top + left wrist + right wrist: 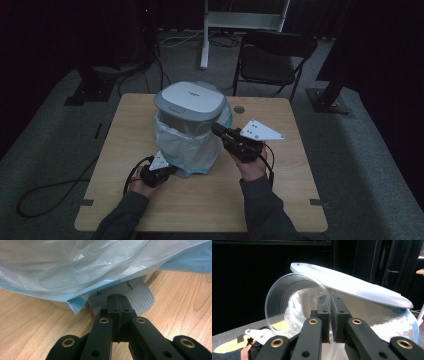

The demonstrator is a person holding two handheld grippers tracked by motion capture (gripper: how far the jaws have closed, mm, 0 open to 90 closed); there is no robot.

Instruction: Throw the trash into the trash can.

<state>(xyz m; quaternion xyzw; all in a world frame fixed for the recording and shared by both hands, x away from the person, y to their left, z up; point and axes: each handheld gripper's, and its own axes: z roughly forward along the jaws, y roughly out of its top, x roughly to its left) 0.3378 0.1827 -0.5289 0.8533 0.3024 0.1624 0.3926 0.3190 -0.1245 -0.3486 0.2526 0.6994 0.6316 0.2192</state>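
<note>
Left claw [117,298]: its jaws were together with nothing between them, the tips resting on the grey ribbed pedal [140,298] at the foot of the bin, low by the worktop [210,200].
Left hand pose: the forearm came in from the near edge of the worktop and the hand lay low on the wood, the claw pointing level toward the bin's base.
Pedal step: judged done or in hand, since the lid [190,100] stood raised at a tilt above the bin's mouth.
Right claw [331,307]: clamped on the rim of a clear plastic cup [287,305], one jaw inside the wall and one outside.
Right hand pose: the hand was raised above the worktop near the bin's right side, the claw angled up and toward the bin's mouth; the cup lay on its side with its open end facing back at the claw.
Cup's place: held in the air just beside the bin's opening, under the raised lid, not yet inside.
Bin [187,145]: it stood at the middle of the worktop toward the far edge, lined with a pale blue-edged bag [75,267] that draped over its sides.
What was left: by my judgement, carrying the cup over the mouth, letting it go, and easing off the pedal so that the lid shut.
</note>
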